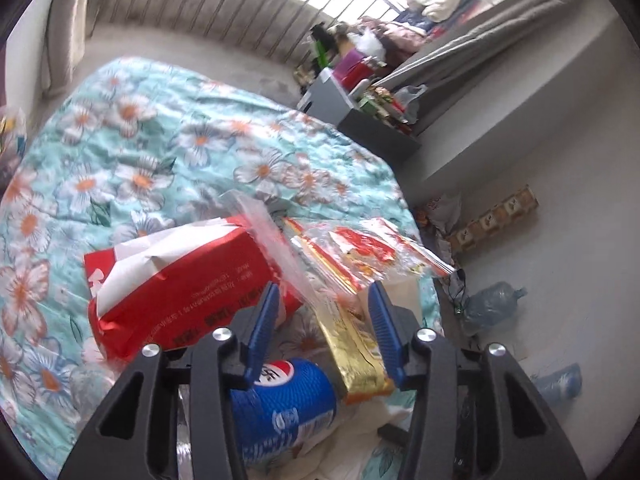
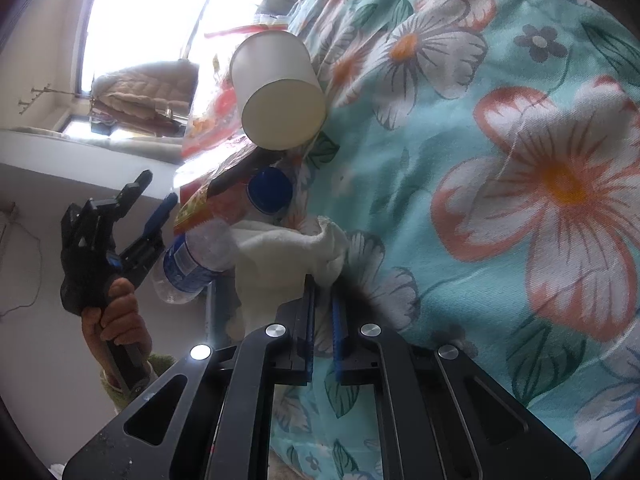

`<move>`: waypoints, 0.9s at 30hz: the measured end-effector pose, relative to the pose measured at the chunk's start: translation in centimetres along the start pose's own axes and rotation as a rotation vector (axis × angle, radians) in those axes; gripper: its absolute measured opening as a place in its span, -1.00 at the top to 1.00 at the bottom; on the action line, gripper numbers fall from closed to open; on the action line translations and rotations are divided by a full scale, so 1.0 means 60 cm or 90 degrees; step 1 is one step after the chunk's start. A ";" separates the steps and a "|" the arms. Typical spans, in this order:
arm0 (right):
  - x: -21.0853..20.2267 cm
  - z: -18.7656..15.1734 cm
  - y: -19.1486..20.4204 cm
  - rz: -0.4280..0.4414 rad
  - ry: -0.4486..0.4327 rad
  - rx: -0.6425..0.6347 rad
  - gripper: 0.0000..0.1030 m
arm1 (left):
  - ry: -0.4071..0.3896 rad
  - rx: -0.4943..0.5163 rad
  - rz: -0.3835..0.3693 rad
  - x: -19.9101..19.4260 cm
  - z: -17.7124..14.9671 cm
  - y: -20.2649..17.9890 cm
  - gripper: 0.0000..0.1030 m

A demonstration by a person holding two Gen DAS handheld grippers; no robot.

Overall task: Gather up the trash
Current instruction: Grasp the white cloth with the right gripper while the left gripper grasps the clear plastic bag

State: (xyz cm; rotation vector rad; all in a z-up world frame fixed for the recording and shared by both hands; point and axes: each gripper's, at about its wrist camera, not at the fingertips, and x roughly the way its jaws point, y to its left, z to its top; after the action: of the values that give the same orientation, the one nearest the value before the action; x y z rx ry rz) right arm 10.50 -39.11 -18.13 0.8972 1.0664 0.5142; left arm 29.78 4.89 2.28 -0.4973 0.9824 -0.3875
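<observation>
Trash lies on a floral bedspread [image 1: 160, 152]. In the left wrist view my left gripper [image 1: 324, 300] is open over a gold snack wrapper [image 1: 356, 348], a clear red-printed wrapper [image 1: 360, 252], a red tissue pack [image 1: 188, 284] and a blue Pepsi bottle [image 1: 280, 408]. In the right wrist view my right gripper [image 2: 323, 288] is nearly shut, its tips at the edge of a white crumpled tissue [image 2: 288, 260]. Beyond it lie a white paper cup [image 2: 280, 92], a blue bottle cap [image 2: 269, 190] and a clear water bottle [image 2: 192, 260]. The left gripper [image 2: 160, 196] shows there too, open.
The bed's right edge drops to a grey floor with crushed plastic bottles [image 1: 492, 304], a patterned box [image 1: 496, 216] and loose wrappers. A cluttered grey cabinet [image 1: 360, 120] stands beyond the bed by the curtains [image 1: 192, 4]. The bedspread [image 2: 520, 200] fills the right wrist view.
</observation>
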 end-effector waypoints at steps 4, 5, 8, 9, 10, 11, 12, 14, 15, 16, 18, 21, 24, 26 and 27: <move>0.002 0.000 0.001 0.003 -0.001 0.000 0.91 | 0.004 -0.018 0.017 0.012 0.008 0.013 0.38; 0.001 0.000 0.000 0.004 -0.001 -0.001 0.91 | 0.003 -0.023 0.021 0.013 0.009 0.017 0.45; 0.000 0.000 0.001 0.003 -0.001 -0.001 0.91 | 0.000 -0.030 0.020 0.011 0.009 0.023 0.64; 0.000 0.000 0.001 0.003 -0.002 -0.001 0.92 | -0.002 -0.031 0.020 0.009 0.010 0.023 0.68; 0.001 0.000 0.002 0.002 -0.002 -0.001 0.92 | -0.005 -0.031 0.018 0.007 0.009 0.024 0.70; 0.000 0.000 0.001 0.002 -0.003 -0.001 0.92 | -0.008 -0.030 0.015 0.004 0.008 0.025 0.75; 0.000 -0.001 0.002 0.003 -0.003 -0.001 0.91 | -0.011 -0.029 0.013 0.001 0.007 0.024 0.76; 0.000 -0.002 0.001 0.005 -0.005 0.001 0.92 | -0.019 -0.027 0.008 -0.006 0.007 0.023 0.78; -0.001 -0.003 0.002 0.007 -0.005 0.002 0.92 | -0.023 -0.027 0.004 -0.010 0.007 0.023 0.79; -0.001 -0.004 0.001 0.008 -0.005 0.002 0.92 | -0.029 -0.025 0.000 -0.015 0.006 0.023 0.79; -0.002 -0.004 -0.002 0.015 -0.005 0.006 0.92 | -0.036 -0.020 -0.003 -0.023 0.005 0.021 0.85; -0.005 -0.004 -0.009 0.031 -0.005 0.016 0.94 | -0.045 -0.014 -0.008 -0.035 0.002 0.017 0.85; -0.007 -0.005 -0.012 0.040 -0.005 0.020 0.94 | -0.054 -0.015 -0.021 -0.052 -0.002 0.014 0.85; -0.010 -0.006 -0.013 0.045 -0.005 0.021 0.95 | -0.066 -0.011 -0.027 -0.068 -0.006 0.011 0.86; -0.012 -0.007 -0.012 0.046 -0.004 0.021 0.95 | -0.072 -0.009 -0.029 -0.074 -0.007 0.009 0.86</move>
State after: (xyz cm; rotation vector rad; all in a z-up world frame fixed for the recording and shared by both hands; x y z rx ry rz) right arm 9.77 -39.88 -18.44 0.9686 1.0412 0.5554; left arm 27.21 7.59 4.85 -0.5495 0.8667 -0.3888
